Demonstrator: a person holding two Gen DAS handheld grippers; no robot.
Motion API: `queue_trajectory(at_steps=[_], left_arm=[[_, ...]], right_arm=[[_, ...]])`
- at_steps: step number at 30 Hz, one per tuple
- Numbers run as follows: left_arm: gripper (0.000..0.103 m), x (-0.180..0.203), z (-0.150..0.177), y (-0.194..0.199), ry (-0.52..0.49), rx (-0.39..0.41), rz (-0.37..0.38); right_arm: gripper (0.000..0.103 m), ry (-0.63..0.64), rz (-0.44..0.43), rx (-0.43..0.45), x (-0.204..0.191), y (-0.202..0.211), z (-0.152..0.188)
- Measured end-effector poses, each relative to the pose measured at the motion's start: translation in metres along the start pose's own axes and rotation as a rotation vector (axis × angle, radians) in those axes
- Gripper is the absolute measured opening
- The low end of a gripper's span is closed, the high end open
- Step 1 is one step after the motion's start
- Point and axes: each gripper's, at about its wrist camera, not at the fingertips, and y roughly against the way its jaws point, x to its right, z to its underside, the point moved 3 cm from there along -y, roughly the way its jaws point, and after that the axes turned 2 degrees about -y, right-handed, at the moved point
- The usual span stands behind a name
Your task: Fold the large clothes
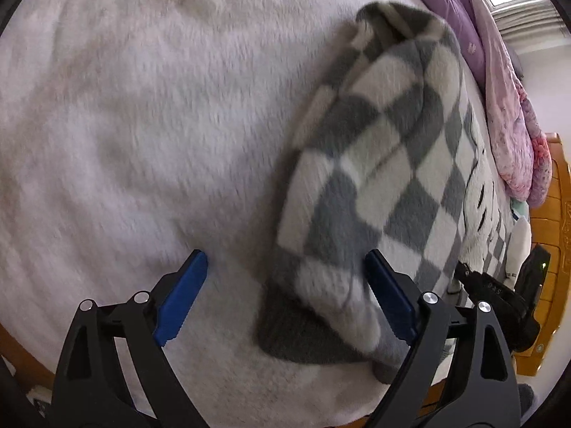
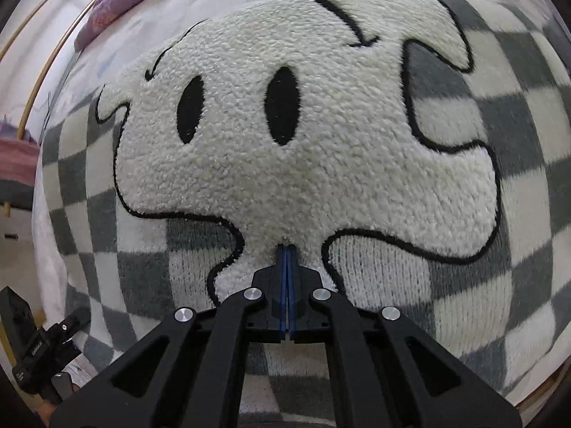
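Jaws: left gripper (image 1: 285, 294) spread wide over a folded sleeve; right gripper (image 2: 287, 249) fully closed, tips against the white fleece patch. Grey-and-white checked sweater (image 2: 499, 178), black-outlined two-eyed motif, lies on a pale plush blanket (image 1: 142, 125).

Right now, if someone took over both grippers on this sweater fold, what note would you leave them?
Left gripper: open, holding nothing, over the sweater's sleeve.
Right gripper: shut, tips at the lower edge of the fluffy white patch; whether it pinches fabric I cannot tell.
The checked sweater lies on the white furry blanket.
Done: the sleeve looks bunched, not tidily folded.
Left: fold the sleeve, then the body.
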Motion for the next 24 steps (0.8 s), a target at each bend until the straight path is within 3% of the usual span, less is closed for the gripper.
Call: queue_trajectory(at_steps=[7, 11, 14, 16, 18, 20, 22, 24], left_arm=[[0.089, 0.005, 0.023, -0.002, 0.019, 0.022, -0.019], [0.088, 0.007, 0.035, -0.006, 0.039, 0.009, -0.019], [0.078, 0.005, 0.037, -0.009, 0.041, 0.019, -0.036], [0.071, 0.003, 0.035, -0.01, 0.051, 0.016, -0.048], [0.054, 0.006, 0.033, -0.008, 0.051, 0.01, -0.036], [0.028, 0.009, 0.032, -0.004, 0.042, 0.007, 0.0], [0.027, 0.016, 0.031, 0.005, 0.04, 0.028, 0.005], [0.026, 0.022, 0.031, 0.019, 0.049, 0.052, 0.036]], right_arm=[[0.0, -0.002, -0.092, 0.017, 0.017, 0.011, 0.006], [0.0, -0.06, -0.132, -0.009, 0.025, 0.028, 0.027], [0.004, -0.044, -0.148, -0.129, 0.026, 0.01, 0.051], [0.004, -0.016, -0.169, -0.095, 0.024, 0.01, 0.059], [0.006, 0.024, -0.156, -0.078, 0.02, 0.017, 0.059], [0.022, 0.061, -0.155, -0.029, 0.01, 0.028, 0.061], [0.059, 0.114, -0.152, 0.024, -0.005, 0.041, 0.065], [0.063, 0.184, -0.19, 0.071, -0.025, 0.053, 0.075]])
